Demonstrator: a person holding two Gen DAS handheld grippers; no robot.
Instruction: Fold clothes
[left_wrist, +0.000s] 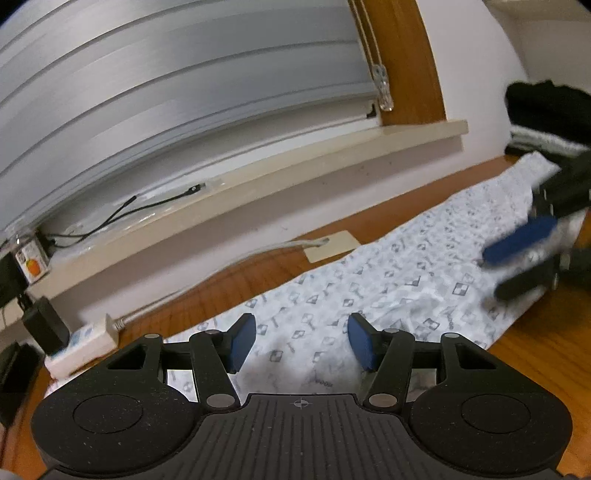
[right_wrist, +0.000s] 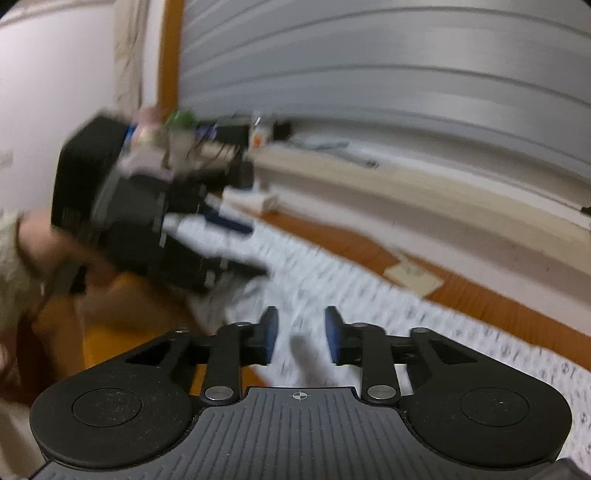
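Lying flat on desk (left_wrist: 535, 354): patterned white garment (left_wrist: 369, 280). Left tool (left_wrist: 301, 341) spread, empty. Right tool (right_wrist: 301, 341) parted, gripping nothing.

A wooden surface (left_wrist: 266, 273) of warm orange-brown runs along a white wall (left_wrist: 476, 74). Above its far edge sits a window with grey slatted blinds (left_wrist: 177, 85) lowered, framed in brown wood (left_wrist: 410, 62), over a pale cream sill (left_wrist: 258, 173). A black cable (left_wrist: 147, 206) lies on the sill. Near the surface's left end rest a white power strip (left_wrist: 85, 347) and a black adapter (left_wrist: 44, 325).
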